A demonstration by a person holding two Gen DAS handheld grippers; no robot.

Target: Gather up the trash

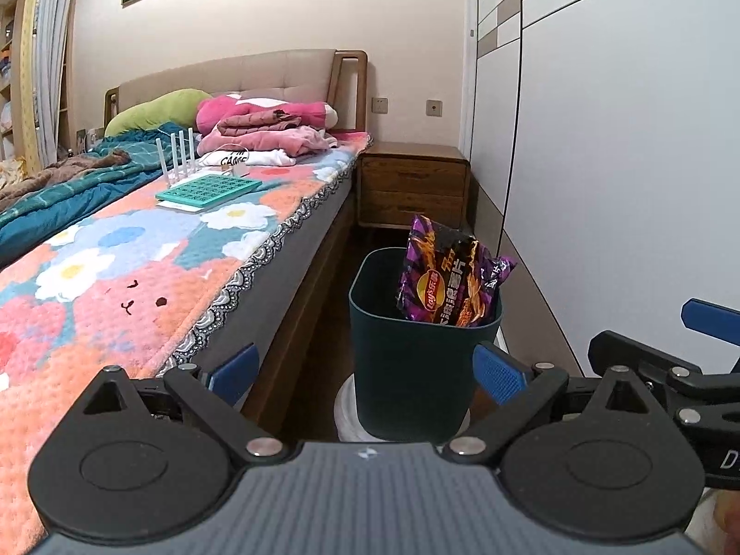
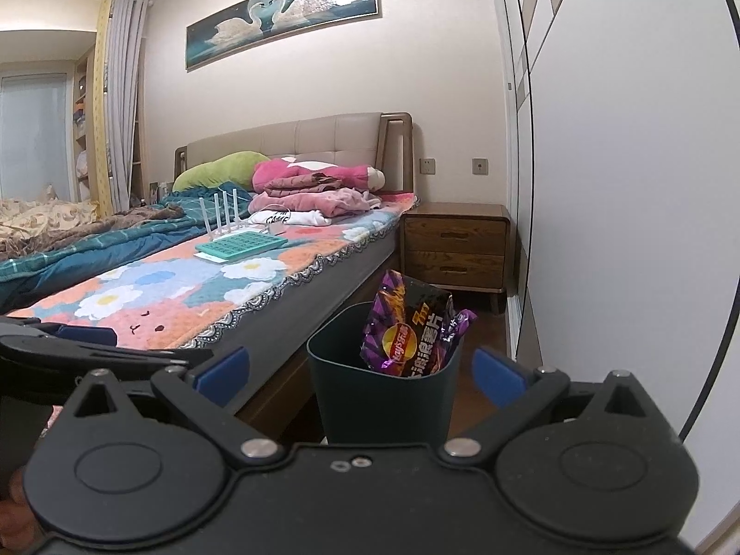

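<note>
A dark teal trash bin (image 1: 407,370) (image 2: 384,397) stands on the floor between the bed and the wardrobe. A purple Lay's chip bag (image 1: 451,277) (image 2: 411,328) sticks upright out of its top. My left gripper (image 1: 365,372) is open, its blue pads spread on either side of the bin, nothing between them. My right gripper (image 2: 360,370) is open too, just in front of the bin and holding nothing. In the left wrist view the right gripper's black frame (image 1: 684,370) shows at the right edge.
The bed (image 1: 138,268) with a flowered cover runs along the left; a teal tray (image 1: 208,189), a white router and folded clothes lie on it. A wooden nightstand (image 1: 411,185) stands behind the bin. White wardrobe doors (image 1: 624,185) close off the right.
</note>
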